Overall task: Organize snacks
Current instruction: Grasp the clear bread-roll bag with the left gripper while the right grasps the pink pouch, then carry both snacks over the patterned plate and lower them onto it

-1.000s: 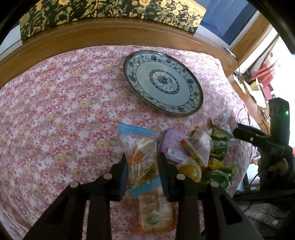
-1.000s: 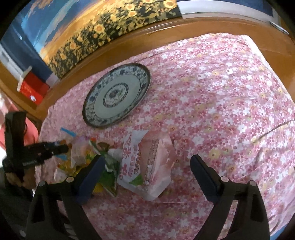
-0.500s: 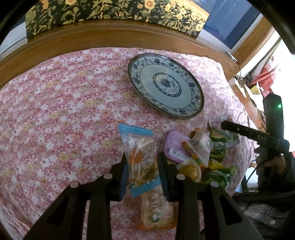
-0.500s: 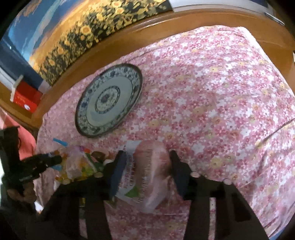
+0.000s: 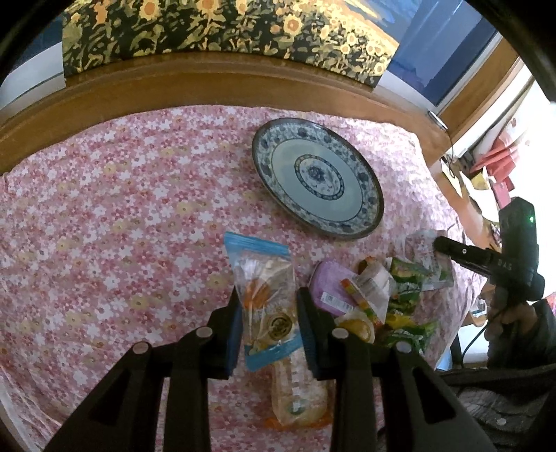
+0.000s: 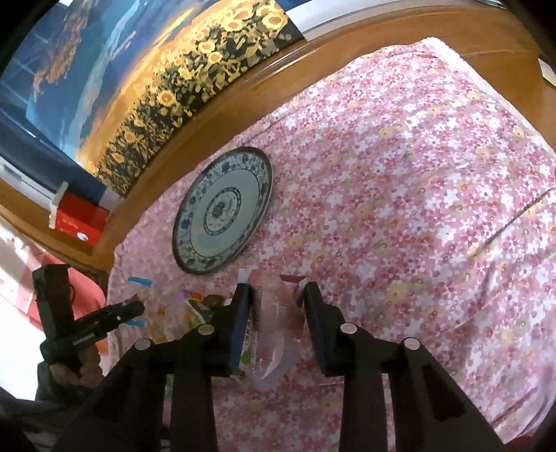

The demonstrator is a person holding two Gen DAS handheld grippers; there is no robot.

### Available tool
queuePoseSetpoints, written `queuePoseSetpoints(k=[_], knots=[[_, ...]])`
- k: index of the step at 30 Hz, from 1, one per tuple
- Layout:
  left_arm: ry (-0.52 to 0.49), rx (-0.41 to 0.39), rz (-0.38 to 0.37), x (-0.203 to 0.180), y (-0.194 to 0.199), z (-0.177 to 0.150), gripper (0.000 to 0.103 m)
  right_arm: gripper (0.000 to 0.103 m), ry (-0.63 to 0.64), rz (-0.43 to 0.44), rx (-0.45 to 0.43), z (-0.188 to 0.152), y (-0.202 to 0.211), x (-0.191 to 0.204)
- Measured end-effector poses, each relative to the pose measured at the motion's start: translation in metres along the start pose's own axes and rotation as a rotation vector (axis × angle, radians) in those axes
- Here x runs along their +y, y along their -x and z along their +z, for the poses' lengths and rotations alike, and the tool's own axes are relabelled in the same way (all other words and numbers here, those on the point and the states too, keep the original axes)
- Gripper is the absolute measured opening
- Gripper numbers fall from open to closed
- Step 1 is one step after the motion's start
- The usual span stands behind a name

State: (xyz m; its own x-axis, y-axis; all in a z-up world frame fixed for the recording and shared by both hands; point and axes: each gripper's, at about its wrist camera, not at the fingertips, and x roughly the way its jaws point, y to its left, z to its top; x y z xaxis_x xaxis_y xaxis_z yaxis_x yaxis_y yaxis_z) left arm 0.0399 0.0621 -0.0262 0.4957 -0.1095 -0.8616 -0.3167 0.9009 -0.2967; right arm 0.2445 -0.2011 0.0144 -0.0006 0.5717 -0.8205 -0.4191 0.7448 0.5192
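My left gripper (image 5: 268, 306) is shut on a clear snack bag with blue ends (image 5: 264, 295) and holds it above the pink floral cloth (image 5: 121, 215). My right gripper (image 6: 277, 299) is shut on a pink and white snack packet (image 6: 274, 323), lifted off the cloth. A blue-and-white patterned plate (image 5: 316, 177) lies empty beyond both; it also shows in the right wrist view (image 6: 224, 208). A pile of snacks (image 5: 382, 295) lies right of the left gripper: a purple packet, green packets, a yellow piece. Another clear packet (image 5: 299, 396) lies under the left gripper.
A wooden rail (image 5: 208, 87) borders the far edge of the cloth, with a sunflower picture (image 5: 226, 27) behind it. A red box (image 6: 80, 219) sits on a ledge at left. The other hand and gripper (image 5: 486, 257) show at the right edge.
My right gripper has closed from wide open onto the pink packet and lifted it. My left gripper has kept its hold on the blue-ended bag and raised it slightly.
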Motion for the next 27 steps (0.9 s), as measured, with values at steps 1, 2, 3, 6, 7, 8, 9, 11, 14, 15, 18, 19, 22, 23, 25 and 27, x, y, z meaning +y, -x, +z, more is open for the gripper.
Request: queuePoseSetpoints(k=[1,2,3,6,7,8,9,11,14,15,18,19,22,23,25,27], knots=[[-0.001,-0.002,0.0,-0.001,0.001,0.001,0.03,0.032,-0.003,0.005,-0.007,0.001,0.002,-0.001],[-0.004,-0.003,0.0,-0.001,0.001,0.001,0.03,0.032,-0.004,0.015,-0.013,0.001,0.004,-0.001],[-0.006,-0.005,0.001,-0.002,0.002,0.002,0.03,0.032,-0.011,0.027,-0.026,0.003,0.007,-0.002],[-0.008,-0.009,0.0,-0.005,0.003,0.003,0.031,0.031,-0.021,0.045,-0.044,0.005,0.013,-0.003],[-0.008,-0.011,-0.001,-0.004,0.003,0.004,0.03,0.031,-0.022,0.052,-0.05,0.007,0.015,-0.002],[-0.008,-0.013,-0.004,-0.005,0.004,0.005,0.031,0.031,-0.021,0.056,-0.054,0.008,0.016,-0.002],[-0.009,-0.014,-0.004,-0.005,0.004,0.006,0.03,0.031,-0.02,0.058,-0.059,0.009,0.017,-0.001],[-0.013,-0.017,-0.006,-0.007,0.005,0.009,0.03,0.031,-0.022,0.069,-0.071,0.012,0.021,-0.001],[-0.017,-0.022,-0.01,-0.009,0.005,0.013,0.03,0.031,-0.018,0.08,-0.082,0.016,0.023,0.002],[-0.018,-0.023,-0.01,-0.009,0.005,0.015,0.031,0.031,-0.016,0.085,-0.084,0.018,0.024,0.003],[-0.024,-0.026,-0.014,-0.011,0.002,0.02,0.03,0.031,-0.009,0.099,-0.088,0.023,0.024,0.006],[-0.026,-0.028,-0.017,-0.011,0.002,0.021,0.03,0.031,-0.006,0.106,-0.09,0.025,0.024,0.008],[-0.037,-0.036,-0.028,-0.013,-0.001,0.027,0.03,0.031,0.014,0.129,-0.084,0.032,0.02,0.014],[-0.042,-0.037,-0.031,-0.014,-0.002,0.03,0.03,0.031,0.024,0.136,-0.081,0.034,0.019,0.016],[-0.045,-0.035,-0.03,-0.013,-0.005,0.036,0.03,0.031,0.045,0.149,-0.066,0.039,0.013,0.02],[-0.046,-0.039,-0.034,-0.014,-0.007,0.043,0.03,0.031,0.064,0.159,-0.05,0.044,0.007,0.025]])
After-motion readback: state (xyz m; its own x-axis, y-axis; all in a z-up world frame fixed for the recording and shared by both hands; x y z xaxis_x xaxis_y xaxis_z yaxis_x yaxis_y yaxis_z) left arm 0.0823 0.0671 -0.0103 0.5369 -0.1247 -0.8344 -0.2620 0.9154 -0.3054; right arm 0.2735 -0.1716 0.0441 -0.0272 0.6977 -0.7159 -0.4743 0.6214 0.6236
